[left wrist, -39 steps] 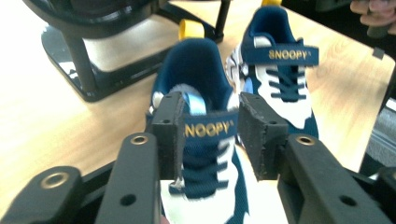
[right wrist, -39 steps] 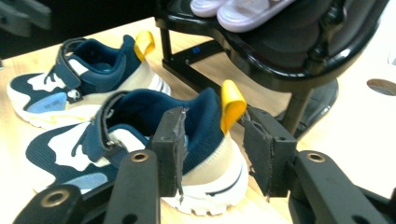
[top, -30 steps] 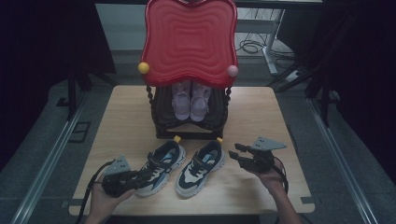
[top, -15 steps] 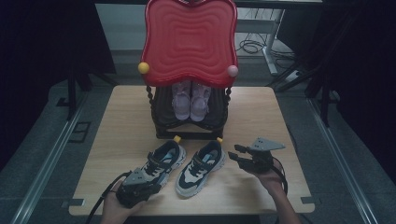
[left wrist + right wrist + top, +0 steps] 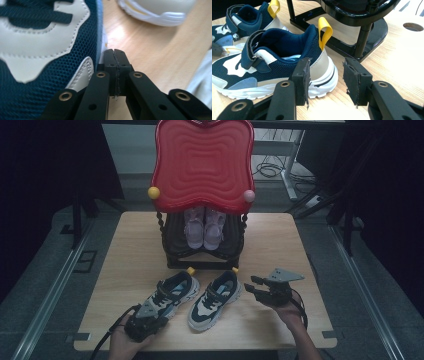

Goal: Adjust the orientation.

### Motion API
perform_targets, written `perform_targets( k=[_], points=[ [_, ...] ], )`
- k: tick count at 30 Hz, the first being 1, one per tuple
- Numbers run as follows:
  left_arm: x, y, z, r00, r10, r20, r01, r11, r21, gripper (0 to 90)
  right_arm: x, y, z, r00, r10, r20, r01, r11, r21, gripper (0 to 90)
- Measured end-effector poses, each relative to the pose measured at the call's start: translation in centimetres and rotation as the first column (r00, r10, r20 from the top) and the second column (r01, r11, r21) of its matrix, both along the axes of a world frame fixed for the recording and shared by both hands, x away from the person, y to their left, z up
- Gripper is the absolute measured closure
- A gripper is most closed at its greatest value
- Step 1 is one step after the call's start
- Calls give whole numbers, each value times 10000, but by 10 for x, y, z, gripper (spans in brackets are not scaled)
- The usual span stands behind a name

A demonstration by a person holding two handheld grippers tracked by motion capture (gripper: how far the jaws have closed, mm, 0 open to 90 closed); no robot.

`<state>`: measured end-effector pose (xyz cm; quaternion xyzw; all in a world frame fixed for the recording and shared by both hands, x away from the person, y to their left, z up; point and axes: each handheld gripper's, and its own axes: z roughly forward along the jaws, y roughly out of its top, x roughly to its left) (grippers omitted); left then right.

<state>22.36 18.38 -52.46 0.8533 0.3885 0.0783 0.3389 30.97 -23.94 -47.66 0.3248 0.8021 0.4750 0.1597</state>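
Observation:
Two navy-and-white sneakers lie side by side on the wooden table (image 5: 280, 240), toes towards me. My left gripper (image 5: 155, 316) is low at the toe of the left sneaker (image 5: 172, 292). In the left gripper view its jaws (image 5: 115, 60) are shut, pads pressed together with nothing between them, beside that sneaker's navy mesh (image 5: 50, 50). My right gripper (image 5: 250, 284) hovers open just right of the right sneaker's (image 5: 215, 300) heel. In the right gripper view its gripper (image 5: 325, 80) stands open, the heel (image 5: 322, 62) and its yellow pull loop (image 5: 325, 31) just beyond the left pad.
A small black rack with a red wavy back (image 5: 202, 162) stands at the table's middle, holding a pair of pink shoes (image 5: 204, 227). Its black base (image 5: 352, 47) lies close behind the sneakers' heels. The other sneaker's white sole (image 5: 155, 12) is near the left gripper.
My left gripper has sunk and slid right and towards the near edge, from the left sneaker's side to its toe. The right gripper has stayed put.

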Motion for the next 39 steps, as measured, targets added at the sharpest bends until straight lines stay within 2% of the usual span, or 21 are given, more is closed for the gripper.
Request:
perform_targets(
  k=[6,11,16,30,35,39],
  points=[
    [10,18,2,9989,474,-5,-474,9987,-166,893,0,-1,1,10000,-4,22,3,10000,32,562],
    [21,32,2,9965,834,-58,-836,9953,-488,893,0,-1,1,10000,-23,18,23,10000,6,562],
    [30,42,2,9934,1143,-69,-1145,9922,-497,893,0,-1,1,10000,-30,29,30,10000,1,563],
    [53,59,0,9861,1648,-219,-1660,9834,-735,893,0,-3,0,9999,-128,42,128,9999,8,563],
    [57,63,-1,9823,1867,-182,-1875,9787,-835,893,1,-4,0,9999,-169,29,169,9998,41,564],
    [56,63,-1,9823,1871,-131,-1875,9782,-898,895,1,-4,0,9998,-190,15,190,9998,30,564]
  ],
)
